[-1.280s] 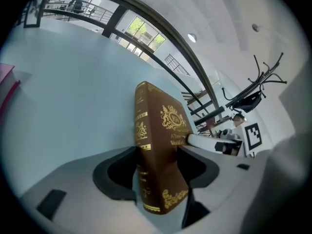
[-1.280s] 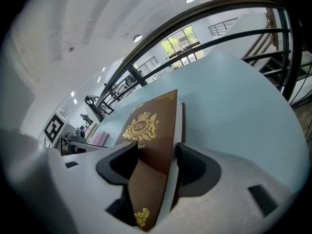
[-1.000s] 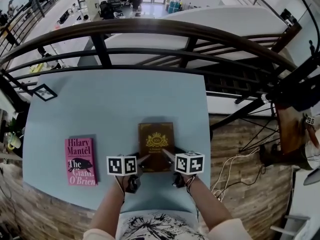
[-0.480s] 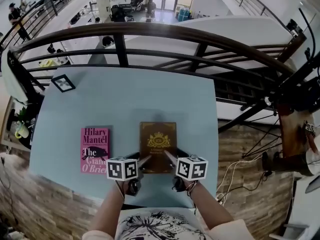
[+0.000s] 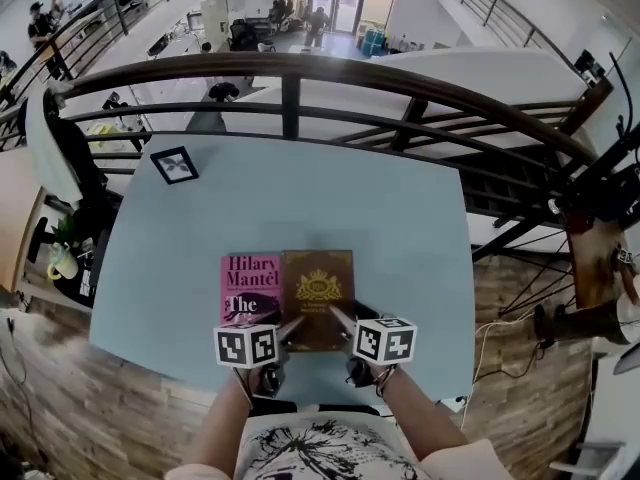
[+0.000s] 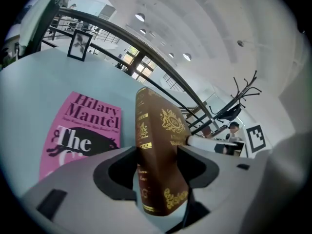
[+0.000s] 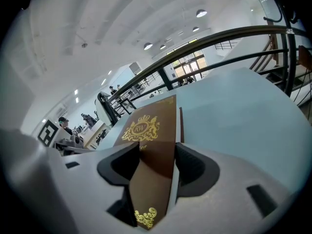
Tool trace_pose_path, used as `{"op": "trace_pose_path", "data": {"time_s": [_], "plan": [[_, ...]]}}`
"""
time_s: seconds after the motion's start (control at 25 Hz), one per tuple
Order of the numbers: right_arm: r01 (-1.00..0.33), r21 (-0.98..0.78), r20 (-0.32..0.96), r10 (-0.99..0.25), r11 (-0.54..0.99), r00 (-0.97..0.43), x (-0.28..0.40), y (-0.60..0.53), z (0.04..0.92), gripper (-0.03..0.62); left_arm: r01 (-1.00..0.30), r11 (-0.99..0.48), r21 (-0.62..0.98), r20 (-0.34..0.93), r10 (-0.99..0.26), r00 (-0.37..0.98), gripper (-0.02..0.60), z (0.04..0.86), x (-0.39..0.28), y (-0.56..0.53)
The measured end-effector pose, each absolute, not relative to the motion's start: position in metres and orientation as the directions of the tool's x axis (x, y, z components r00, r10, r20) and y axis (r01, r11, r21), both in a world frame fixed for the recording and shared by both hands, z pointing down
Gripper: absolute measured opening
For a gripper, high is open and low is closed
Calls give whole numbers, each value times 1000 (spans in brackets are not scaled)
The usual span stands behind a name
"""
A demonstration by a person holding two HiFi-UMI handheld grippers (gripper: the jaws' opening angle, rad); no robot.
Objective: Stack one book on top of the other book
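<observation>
Pinches the brown book point(image 5: 317, 286) at its near edge with left tongs point(image 5: 291, 326) and right tongs point(image 5: 339, 319), both clamped on it. Holds it raised above the pale-blue bench point(image 5: 300, 193), just beside the pink book point(image 5: 250, 283) lying flat.

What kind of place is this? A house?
Probably not: it looks like a mezzanine in a big office. The blue table stands beside a dark railing, with desks and people on the floor below.
</observation>
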State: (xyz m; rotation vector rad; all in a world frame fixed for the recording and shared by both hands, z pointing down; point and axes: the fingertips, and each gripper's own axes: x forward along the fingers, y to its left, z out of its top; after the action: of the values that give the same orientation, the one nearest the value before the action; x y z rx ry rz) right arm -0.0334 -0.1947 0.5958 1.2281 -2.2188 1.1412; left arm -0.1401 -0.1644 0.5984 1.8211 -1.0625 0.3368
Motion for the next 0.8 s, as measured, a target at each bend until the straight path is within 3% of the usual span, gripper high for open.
{"op": "trace_pose_path", "data": {"time_s": [0.44, 0.8], "plan": [[-824, -480, 648, -512, 301, -564, -166, -178, 612, 224, -757, -125, 642, 621, -494, 609, 241, 618, -264, -142], [-834, -466, 678, -485, 297, -552, -202, -176, 633, 222, -755, -112, 646, 639, -462, 615, 241, 639, -300, -139]]}}
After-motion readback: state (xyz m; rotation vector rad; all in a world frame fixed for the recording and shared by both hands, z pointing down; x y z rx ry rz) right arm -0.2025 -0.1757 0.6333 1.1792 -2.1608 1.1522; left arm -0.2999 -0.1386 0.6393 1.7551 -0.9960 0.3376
